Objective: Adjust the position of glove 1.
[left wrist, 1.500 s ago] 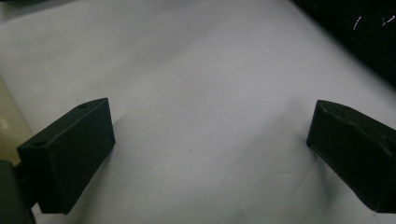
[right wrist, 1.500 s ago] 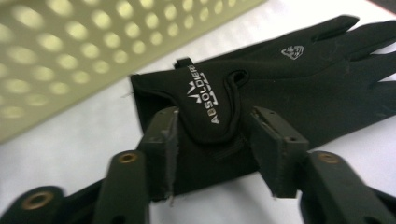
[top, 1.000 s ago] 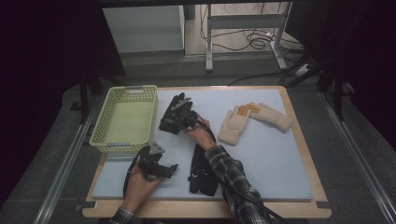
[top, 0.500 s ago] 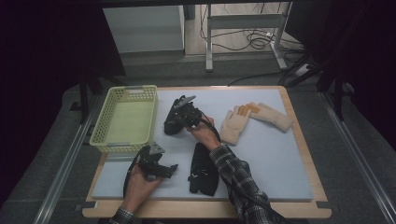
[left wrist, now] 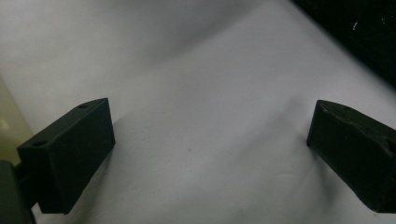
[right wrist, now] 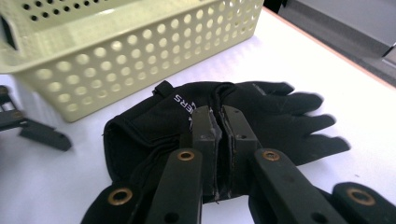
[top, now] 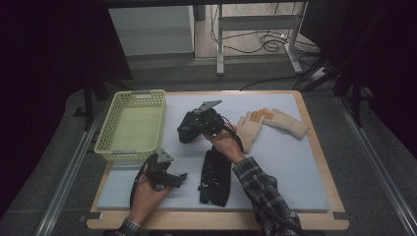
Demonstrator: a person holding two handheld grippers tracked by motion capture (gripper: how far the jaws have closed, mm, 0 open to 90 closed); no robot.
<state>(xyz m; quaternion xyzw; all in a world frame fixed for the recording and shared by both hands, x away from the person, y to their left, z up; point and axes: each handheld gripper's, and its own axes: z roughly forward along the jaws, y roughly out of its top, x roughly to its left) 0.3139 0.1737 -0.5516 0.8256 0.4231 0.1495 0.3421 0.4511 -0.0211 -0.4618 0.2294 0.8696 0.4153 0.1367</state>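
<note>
The right hand-held gripper point(right wrist: 217, 140) has just closed its jaws, pinching the fabric of a black glove point(right wrist: 261, 112) that lies on the white surface point(right wrist: 327, 60) just beside the pale yellow perforated basket point(right wrist: 130, 42). The left hand-held gripper point(left wrist: 205, 140) rests low over bare surface near the front edge, jaws spread wide with nothing between them. Farther right lie two cream gloves point(top: 273, 123).

cream gloves point(top: 273, 125) lie on the grey mat point(top: 295, 167) — touching, right side.
</note>
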